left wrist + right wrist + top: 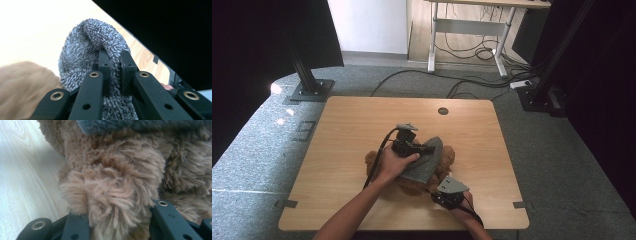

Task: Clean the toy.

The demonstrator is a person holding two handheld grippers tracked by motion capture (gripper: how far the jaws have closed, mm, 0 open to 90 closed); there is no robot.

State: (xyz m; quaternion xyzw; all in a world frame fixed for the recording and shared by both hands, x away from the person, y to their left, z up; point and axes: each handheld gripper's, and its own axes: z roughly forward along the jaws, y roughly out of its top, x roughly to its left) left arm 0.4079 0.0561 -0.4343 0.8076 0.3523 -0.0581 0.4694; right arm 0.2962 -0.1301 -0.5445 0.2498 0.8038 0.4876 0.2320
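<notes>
One grey cloth (427, 160), apparently one brown plush toy (412, 185).

A cloth (426, 160) lies draped on top of a plush toy (412, 186), near the middle of a table (342, 135).

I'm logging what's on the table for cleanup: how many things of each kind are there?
Brown plush toy: 1
Grey fuzzy cloth: 1
Grippers, left gripper and right gripper: 2
Total: 4
</notes>
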